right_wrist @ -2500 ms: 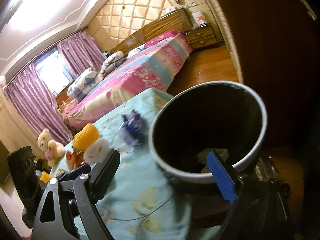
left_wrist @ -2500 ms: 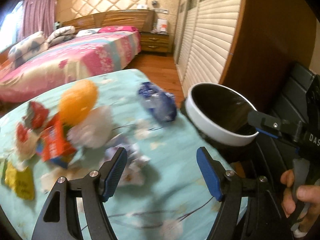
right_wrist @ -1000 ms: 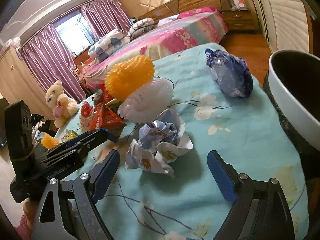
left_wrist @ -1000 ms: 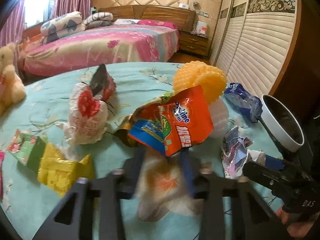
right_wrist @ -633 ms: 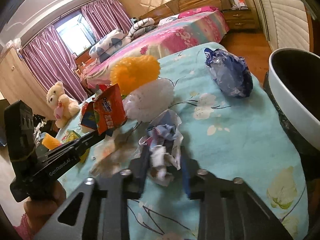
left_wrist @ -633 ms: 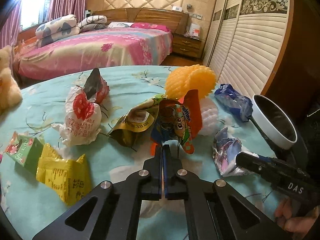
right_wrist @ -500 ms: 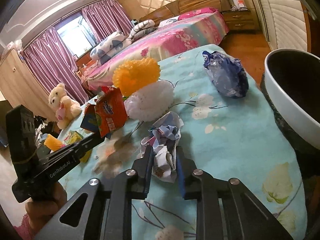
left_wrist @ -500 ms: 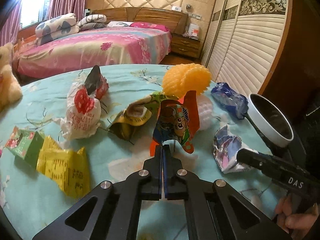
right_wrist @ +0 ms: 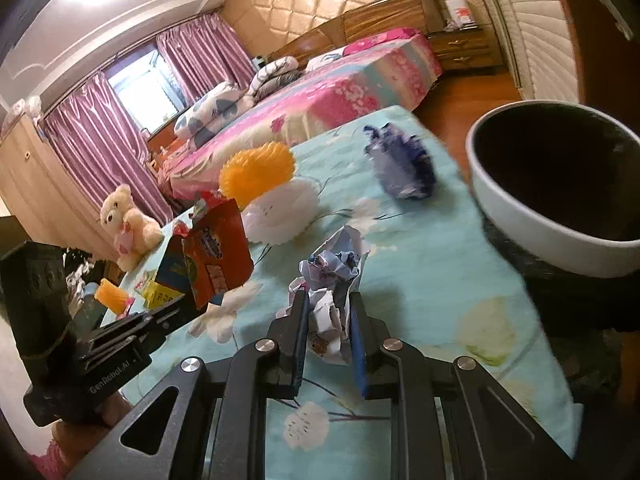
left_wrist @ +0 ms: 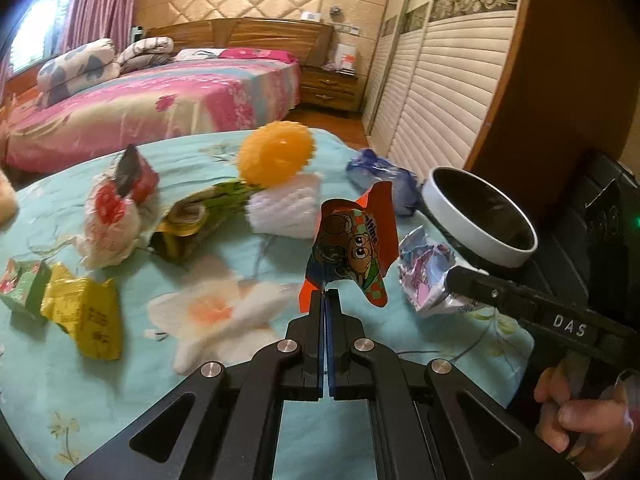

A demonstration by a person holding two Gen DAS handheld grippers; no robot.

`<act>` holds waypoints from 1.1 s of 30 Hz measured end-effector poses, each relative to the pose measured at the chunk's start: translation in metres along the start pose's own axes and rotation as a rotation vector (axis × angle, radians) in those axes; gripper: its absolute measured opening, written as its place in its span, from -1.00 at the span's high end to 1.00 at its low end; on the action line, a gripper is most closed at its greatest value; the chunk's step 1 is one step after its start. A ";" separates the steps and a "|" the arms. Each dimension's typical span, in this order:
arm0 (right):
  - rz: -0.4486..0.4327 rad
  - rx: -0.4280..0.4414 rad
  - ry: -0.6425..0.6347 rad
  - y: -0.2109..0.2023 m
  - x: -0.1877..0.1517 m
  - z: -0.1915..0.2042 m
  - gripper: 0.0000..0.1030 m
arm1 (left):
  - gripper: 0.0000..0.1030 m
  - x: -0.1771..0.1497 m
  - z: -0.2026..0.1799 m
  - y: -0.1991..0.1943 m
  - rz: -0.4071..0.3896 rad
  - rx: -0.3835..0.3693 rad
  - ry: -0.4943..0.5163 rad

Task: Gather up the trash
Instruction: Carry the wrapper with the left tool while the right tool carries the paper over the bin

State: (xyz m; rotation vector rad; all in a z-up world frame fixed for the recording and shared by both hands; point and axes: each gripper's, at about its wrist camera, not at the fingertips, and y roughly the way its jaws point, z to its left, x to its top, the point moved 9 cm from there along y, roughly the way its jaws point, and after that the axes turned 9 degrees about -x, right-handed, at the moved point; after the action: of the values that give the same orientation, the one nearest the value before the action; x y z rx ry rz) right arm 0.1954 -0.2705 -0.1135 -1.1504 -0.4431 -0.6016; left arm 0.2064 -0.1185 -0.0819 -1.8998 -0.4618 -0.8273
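Observation:
My left gripper (left_wrist: 325, 298) is shut on the bottom edge of an orange snack wrapper (left_wrist: 354, 250), which stands up above the turquoise floral tablecloth (left_wrist: 224, 384). The same wrapper (right_wrist: 216, 258) shows at the left of the right wrist view, held at the tip of the left gripper (right_wrist: 182, 304). My right gripper (right_wrist: 329, 304) is shut on a crumpled white-and-blue paper wad (right_wrist: 334, 276), lifted a little off the cloth. That wad (left_wrist: 424, 276) also appears at the right gripper's tip in the left wrist view. A white-rimmed dark bin (left_wrist: 478, 214) (right_wrist: 556, 184) stands at the table's right edge.
Other litter lies on the cloth: a blue crumpled bag (left_wrist: 384, 178), an orange foam net (left_wrist: 276, 152) on a white one (left_wrist: 286, 212), a green-gold wrapper (left_wrist: 192, 220), a red-white bag (left_wrist: 116, 216), yellow packets (left_wrist: 86, 312). A bed (left_wrist: 152, 100) and wardrobe doors (left_wrist: 436, 92) lie beyond.
Both grippers closed, the left on the orange wrapper and the right on the paper wad. Both have since risen and shifted toward the bin, carrying their pieces.

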 end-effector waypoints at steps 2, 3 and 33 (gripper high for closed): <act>-0.010 -0.007 0.010 -0.005 0.002 -0.006 0.63 | 1.00 0.001 -0.005 0.003 0.004 -0.007 0.007; -0.016 -0.012 0.014 -0.008 0.003 -0.009 0.63 | 1.00 0.001 -0.009 0.006 0.007 -0.012 0.011; -0.132 -0.124 0.125 -0.061 0.038 -0.107 0.63 | 1.00 0.033 -0.100 0.082 0.052 -0.095 0.143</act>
State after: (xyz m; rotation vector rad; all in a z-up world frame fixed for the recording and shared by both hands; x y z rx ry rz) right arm 0.1874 -0.3955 -0.0848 -1.1991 -0.3805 -0.8212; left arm 0.2458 -0.2459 -0.0807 -1.9154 -0.2894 -0.9574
